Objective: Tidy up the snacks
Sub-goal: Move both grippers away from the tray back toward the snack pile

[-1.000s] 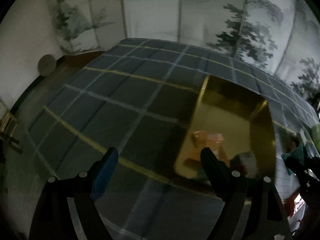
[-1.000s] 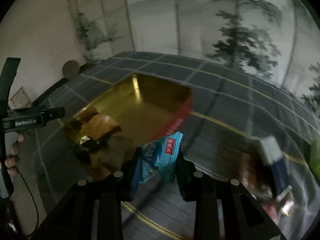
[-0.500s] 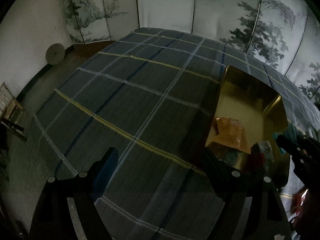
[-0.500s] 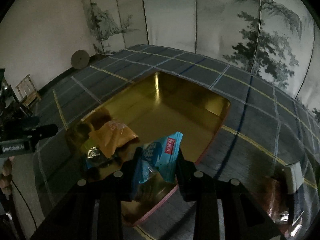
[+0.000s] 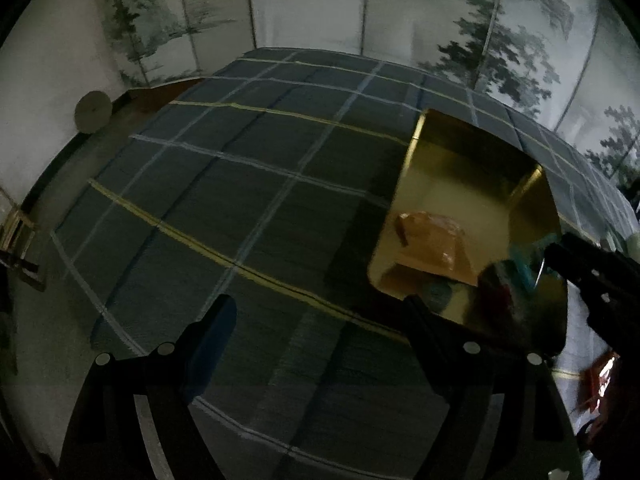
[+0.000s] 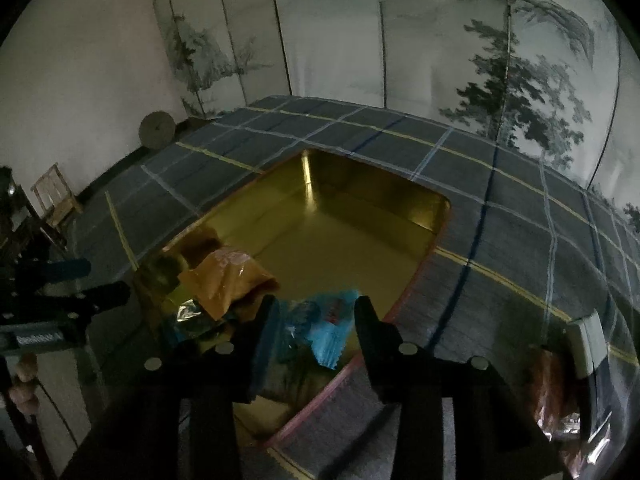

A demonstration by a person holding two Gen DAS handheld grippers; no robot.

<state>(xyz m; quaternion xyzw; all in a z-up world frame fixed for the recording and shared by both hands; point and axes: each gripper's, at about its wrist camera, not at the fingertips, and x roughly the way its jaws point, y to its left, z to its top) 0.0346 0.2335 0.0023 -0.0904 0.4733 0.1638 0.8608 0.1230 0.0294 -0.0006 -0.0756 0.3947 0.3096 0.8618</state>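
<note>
Blue snack packet sits between the jaws of the right gripper, over the near edge of the gold tray; the jaws look spread wider than the packet, so it seems let go or barely touched, though blur makes contact hard to tell. The packet lies partly over the near rim, close to the red-trimmed edge, not clearly flat on the tray floor. Risk: if it is only resting on the rim, pulling the gripper out could drag or flick it onto the plaid cloth of the counter. A crinkly wrapper may also catch on a finger pad. Orange packet is already in the tray's near-left corner, with a shiny foil wrapper just beside it; a sloppy drop could pile onto them or push them around. The tray's far half is bare, so crowding is all at the near end. Left gripper hovers over the cloth to the left of the tray, jaws spread wide, holding nothing; it could bump the tray if it swings right. More snacks wait on the cloth near right, dim and hard to identify, plus a white-ended packet.
</note>
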